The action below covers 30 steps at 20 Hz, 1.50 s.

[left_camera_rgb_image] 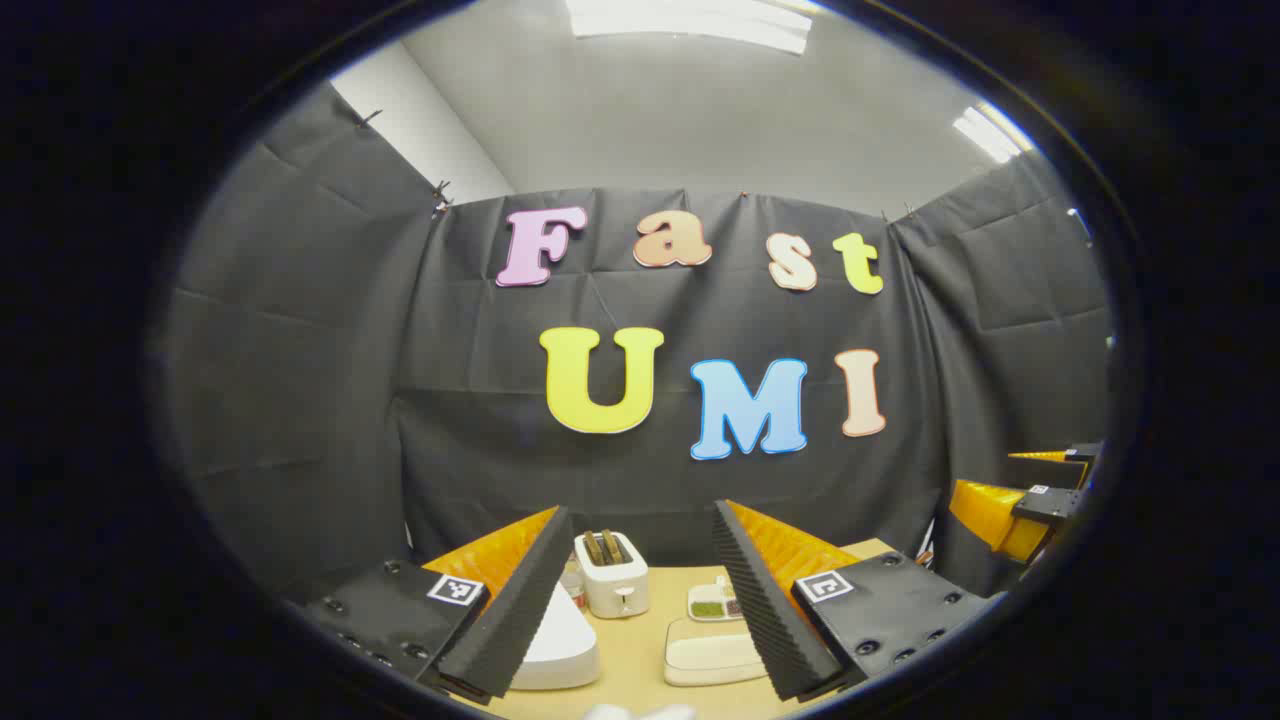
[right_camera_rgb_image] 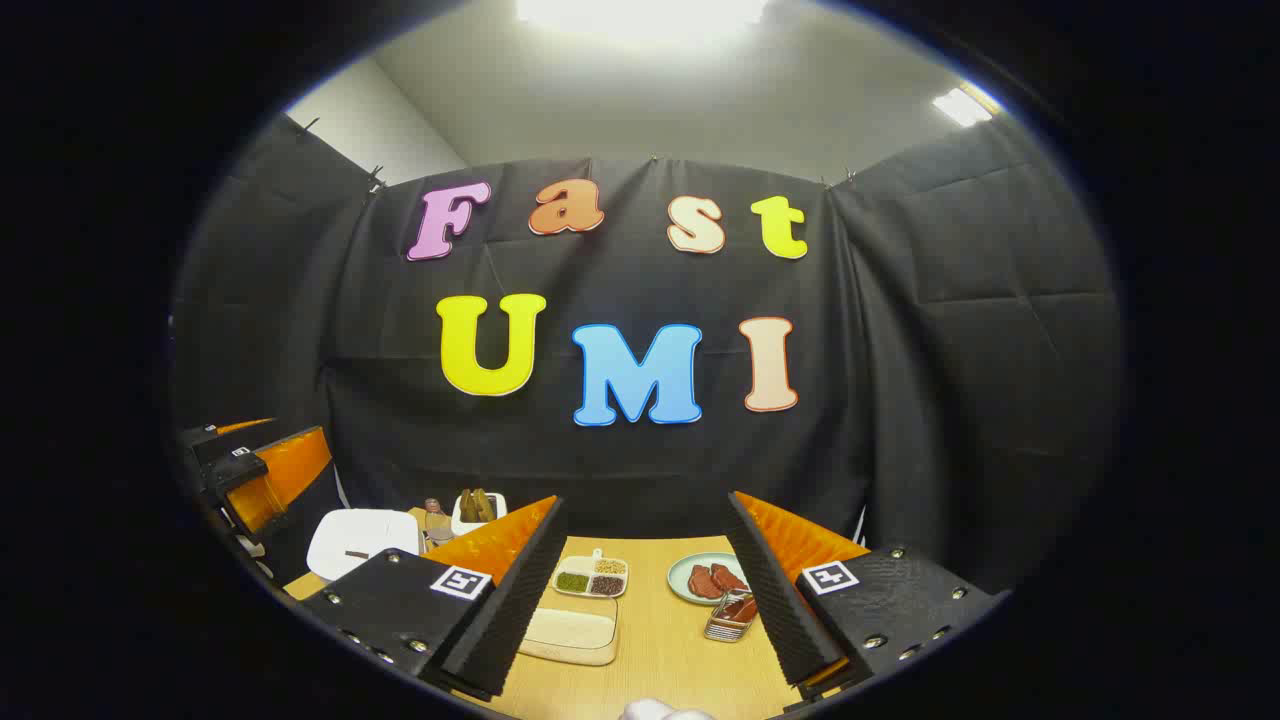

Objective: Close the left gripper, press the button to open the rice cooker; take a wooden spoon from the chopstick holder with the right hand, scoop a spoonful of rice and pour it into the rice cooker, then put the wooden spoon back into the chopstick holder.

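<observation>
Up front in the left gripper view, the left gripper [left_camera_rgb_image: 640, 600] hangs released over the bench [left_camera_rgb_image: 640, 650], the white rice cooker [left_camera_rgb_image: 560, 645] at seven o'clock. Across in the right gripper view, the right gripper [right_camera_rgb_image: 645, 590] is likewise released, the rice tray [right_camera_rgb_image: 568, 635] at six o'clock between its fingers, the rice cooker [right_camera_rgb_image: 360, 540] at nine o'clock.

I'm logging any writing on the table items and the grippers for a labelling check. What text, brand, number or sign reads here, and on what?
No words or numbers can be read.
Square tags on the left gripper: black-and-white patterns, no words.
Square tags on the right gripper: patterns likewise.
Dark mark on the rice cooker: too small to read.
</observation>
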### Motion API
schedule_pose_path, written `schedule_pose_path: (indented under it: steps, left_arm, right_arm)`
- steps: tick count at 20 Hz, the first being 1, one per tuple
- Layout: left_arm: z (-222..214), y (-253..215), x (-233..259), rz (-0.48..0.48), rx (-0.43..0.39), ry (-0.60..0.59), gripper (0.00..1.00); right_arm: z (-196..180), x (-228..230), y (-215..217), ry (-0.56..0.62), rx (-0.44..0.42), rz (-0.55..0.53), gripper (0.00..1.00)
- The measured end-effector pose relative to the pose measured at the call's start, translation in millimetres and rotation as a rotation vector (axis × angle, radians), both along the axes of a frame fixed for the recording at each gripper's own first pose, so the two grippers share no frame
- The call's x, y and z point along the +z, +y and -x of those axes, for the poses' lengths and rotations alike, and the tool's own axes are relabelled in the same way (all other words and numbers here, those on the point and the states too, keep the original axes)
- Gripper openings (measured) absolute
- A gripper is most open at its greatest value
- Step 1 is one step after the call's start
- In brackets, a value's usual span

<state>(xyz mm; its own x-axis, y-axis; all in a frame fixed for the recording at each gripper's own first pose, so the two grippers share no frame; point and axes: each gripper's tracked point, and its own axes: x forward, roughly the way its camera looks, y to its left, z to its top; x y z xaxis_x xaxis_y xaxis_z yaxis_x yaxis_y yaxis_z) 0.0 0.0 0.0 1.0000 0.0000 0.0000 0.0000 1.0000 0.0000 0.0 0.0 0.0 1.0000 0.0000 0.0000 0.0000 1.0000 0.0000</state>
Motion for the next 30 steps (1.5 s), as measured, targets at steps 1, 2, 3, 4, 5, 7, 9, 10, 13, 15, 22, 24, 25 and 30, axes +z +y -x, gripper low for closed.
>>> schedule_pose_path:
  steps: [1, 2, 3, 4, 5, 7, 9, 10, 13, 15, 22, 24, 25, 30]
  left_arm:
    - [-1, 0, 1, -0.004, 0.000, 0.000, 0.98]
    - [0, 1, 0, -0.005, 0.001, -0.002, 0.98]
    - [1, 1, 1, 0.000, 0.001, -0.004, 0.97]
    - [0, 1, 0, 0.002, 0.000, -0.007, 0.98]
    - [-1, 3, 1, -0.001, 0.003, -0.007, 0.98]
    - [-2, 3, 1, -0.003, 0.002, -0.010, 0.98]
    - [-2, 2, -1, -0.005, 0.001, -0.010, 0.97]
    - [-3, 4, -3, -0.006, 0.002, -0.008, 0.97]
    - [-6, 5, -4, -0.002, -0.002, -0.007, 0.98]
    - [-7, 7, -2, -0.001, 0.001, -0.013, 0.97]
    - [-14, 14, -5, -0.004, 0.005, -0.019, 0.97]
    - [-15, 15, -8, 0.010, 0.003, -0.012, 0.98]
    - [-17, 16, -9, 0.005, 0.002, -0.010, 0.98]
    - [-23, 19, -15, -0.022, -0.008, -0.013, 0.46]
  right_arm:
    - [0, 2, 2, -0.008, 0.003, -0.002, 0.97]
    - [0, 3, 5, -0.013, 0.007, -0.001, 0.97]
    - [0, 3, 6, -0.015, 0.009, 0.005, 0.96]
    - [0, 3, 7, -0.015, 0.012, 0.011, 0.96]
    - [-1, 3, 7, -0.014, 0.012, 0.013, 0.96]
    - [-2, 4, 8, -0.013, 0.011, 0.003, 0.97]
    - [-3, 3, 7, -0.012, 0.007, -0.002, 0.97]
    - [-3, 1, 7, -0.006, 0.006, -0.002, 0.96]
    - [-4, 0, 6, -0.004, 0.000, -0.006, 0.97]
    - [-5, -2, 8, -0.001, 0.002, -0.005, 0.97]
    - [-6, -5, 7, 0.010, -0.005, -0.003, 0.97]
    - [-7, -8, 6, 0.020, -0.009, 0.002, 0.97]
    - [-7, -9, 5, 0.023, -0.010, -0.002, 0.97]
    - [-9, -14, 9, 0.043, -0.006, -0.011, 0.96]
